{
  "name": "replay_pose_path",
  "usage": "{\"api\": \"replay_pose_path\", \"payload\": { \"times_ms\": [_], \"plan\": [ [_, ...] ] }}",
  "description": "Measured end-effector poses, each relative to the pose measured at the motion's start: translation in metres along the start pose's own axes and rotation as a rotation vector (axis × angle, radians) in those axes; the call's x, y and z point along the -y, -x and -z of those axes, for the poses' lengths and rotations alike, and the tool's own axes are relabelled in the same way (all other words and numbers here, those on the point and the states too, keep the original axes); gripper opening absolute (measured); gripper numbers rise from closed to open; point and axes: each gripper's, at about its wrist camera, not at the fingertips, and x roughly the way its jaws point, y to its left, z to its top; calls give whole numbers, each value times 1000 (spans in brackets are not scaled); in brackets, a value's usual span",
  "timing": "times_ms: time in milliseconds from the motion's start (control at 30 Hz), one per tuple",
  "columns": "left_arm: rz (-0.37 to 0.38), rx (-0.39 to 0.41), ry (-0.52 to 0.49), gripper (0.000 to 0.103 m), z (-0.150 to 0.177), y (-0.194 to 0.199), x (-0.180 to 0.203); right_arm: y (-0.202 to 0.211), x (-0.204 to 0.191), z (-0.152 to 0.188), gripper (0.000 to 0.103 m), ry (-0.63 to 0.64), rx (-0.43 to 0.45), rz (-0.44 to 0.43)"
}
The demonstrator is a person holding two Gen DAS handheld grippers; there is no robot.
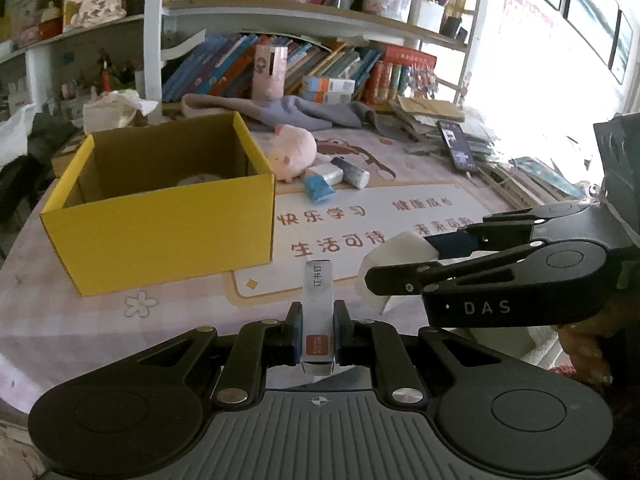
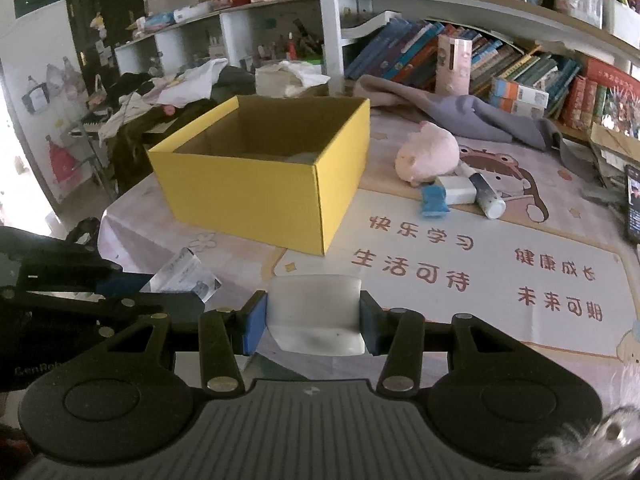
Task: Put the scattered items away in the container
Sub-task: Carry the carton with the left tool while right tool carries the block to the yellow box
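Observation:
My left gripper (image 1: 317,328) is shut on a small silver staple box (image 1: 318,312) with a red label, held above the table in front of the yellow cardboard box (image 1: 168,220). My right gripper (image 2: 314,318) is shut on a white curved plastic piece (image 2: 316,312), also visible in the left wrist view as the white piece (image 1: 396,252). The open yellow box (image 2: 272,196) holds a pale round thing at its bottom. Beyond it lie a pink plush pig (image 2: 428,152), a blue packet (image 2: 434,200), a white block (image 2: 456,190) and a dark tube (image 2: 486,196).
The table wears a pink printed mat (image 2: 480,280) with red characters. A grey cloth (image 2: 480,116) and bookshelves (image 2: 440,52) stand at the back. A phone (image 1: 458,146) leans on a stack of papers at the right. Clothes are piled left of the table (image 2: 160,96).

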Motion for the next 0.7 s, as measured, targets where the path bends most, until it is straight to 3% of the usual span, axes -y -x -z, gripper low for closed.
{"api": "replay_pose_path", "payload": {
  "times_ms": [700],
  "plan": [
    [-48,32,70,13,8,20,-22,-5,-30,-14,45,85,2,-46]
  ]
}}
